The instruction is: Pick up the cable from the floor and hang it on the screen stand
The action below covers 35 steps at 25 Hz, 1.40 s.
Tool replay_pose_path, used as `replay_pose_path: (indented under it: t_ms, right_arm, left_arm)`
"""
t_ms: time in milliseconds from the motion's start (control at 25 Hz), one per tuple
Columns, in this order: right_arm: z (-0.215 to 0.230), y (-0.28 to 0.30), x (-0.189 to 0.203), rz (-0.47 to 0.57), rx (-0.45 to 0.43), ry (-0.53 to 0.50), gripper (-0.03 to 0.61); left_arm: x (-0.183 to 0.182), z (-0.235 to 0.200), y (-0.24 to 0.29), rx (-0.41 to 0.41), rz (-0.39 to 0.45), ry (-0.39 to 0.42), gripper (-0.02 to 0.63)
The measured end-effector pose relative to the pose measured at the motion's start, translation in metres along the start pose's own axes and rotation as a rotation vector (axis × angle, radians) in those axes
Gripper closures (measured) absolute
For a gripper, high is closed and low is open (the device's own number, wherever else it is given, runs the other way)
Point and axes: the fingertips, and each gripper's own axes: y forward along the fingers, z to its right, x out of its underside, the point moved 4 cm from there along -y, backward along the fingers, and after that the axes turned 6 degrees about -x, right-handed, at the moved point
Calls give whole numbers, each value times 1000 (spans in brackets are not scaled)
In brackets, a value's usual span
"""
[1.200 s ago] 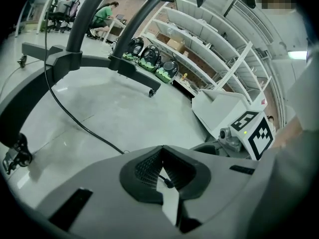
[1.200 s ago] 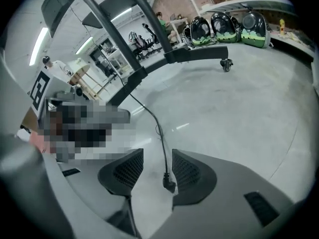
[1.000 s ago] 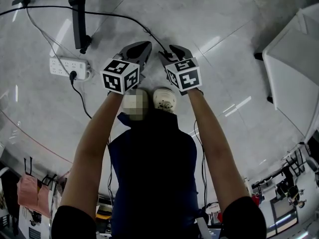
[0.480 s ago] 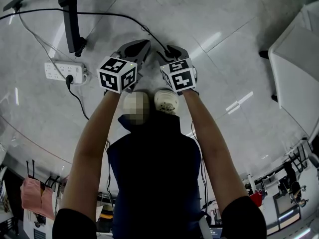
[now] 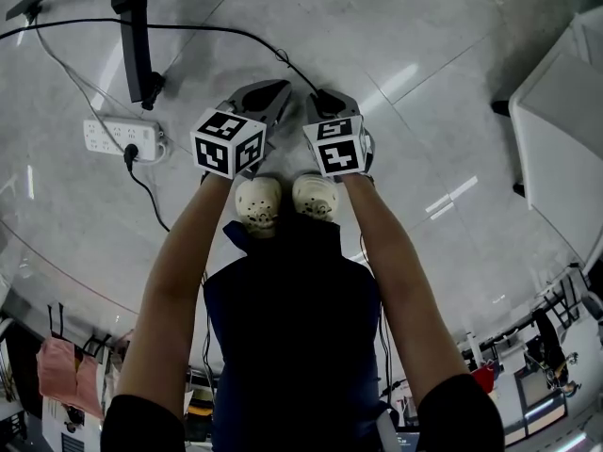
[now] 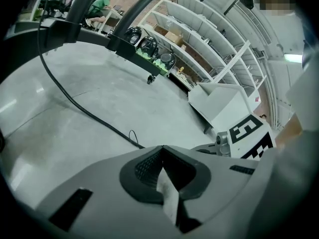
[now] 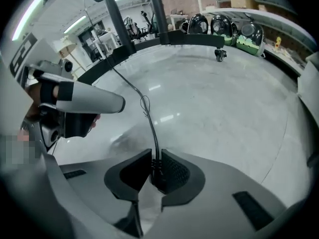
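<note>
Two grippers are down near the grey floor point(image 5: 424, 36) at the middle of the head view, just above the person's pale shoes point(image 5: 257, 203), and the right gripper point(image 7: 154, 169) is doing the work. Its jaws have just been closing. In the right gripper view they stand narrow, with the black cable point(image 7: 152, 131) pinched between the dark pads and the cord running up and away from the tips. That narrow gap makes sense, since a thin cord needs the pads nearly together to bite. The gripper points steeply down, which looks like the way to reach something lying flat on the floor.

Over to the left gripper point(image 6: 160, 156): jaws together, nothing between them in its own view. It sits just beside the right one, probably in reserve to gather slack once the cord comes up.

From the grip the cable sweeps to the upper left of the head view and crosses the dark stand leg point(image 5: 132, 36). That is likely the screen stand's base, where the cord is meant to end up. A white power strip point(image 5: 118, 135) lies at the left, below that leg, with a plug in it.

So the pick looks made but not lifted. The hanging is all to come, and that long trailing run could drag or snag on the leg.
</note>
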Motion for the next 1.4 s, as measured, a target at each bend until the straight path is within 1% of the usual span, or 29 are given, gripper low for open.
replay_pose_path:
  t_ms: [200, 280, 400, 600, 880, 1080, 1400]
  right_arm:
    - [6, 0, 2, -12, -20, 149, 511]
    - [2, -4, -4, -14, -28, 166, 511]
    - [-6, -12, -12, -21, -42, 162, 511]
    - [-14, -38, -26, -10, -44, 230, 510]
    - [-36, -87, -50, -19, -61, 224, 510]
    - [-52, -122, -74, -19, -74, 215, 511]
    - [-85, -173, -109, -18, -118, 186, 511]
  left_arm:
    - [2, 3, -6, 1, -9, 3, 607]
    - [0, 6, -10, 3, -13, 3, 607]
    - [-5, 10, -17, 1, -18, 9, 607]
    - [-21, 16, -40, -28, -4, -31, 607]
    - [-52, 41, -77, -34, 0, -28, 607]
    - [-79, 57, -104, -44, 14, -27, 607]
    - [-111, 86, -150, -54, 8, -21, 607]
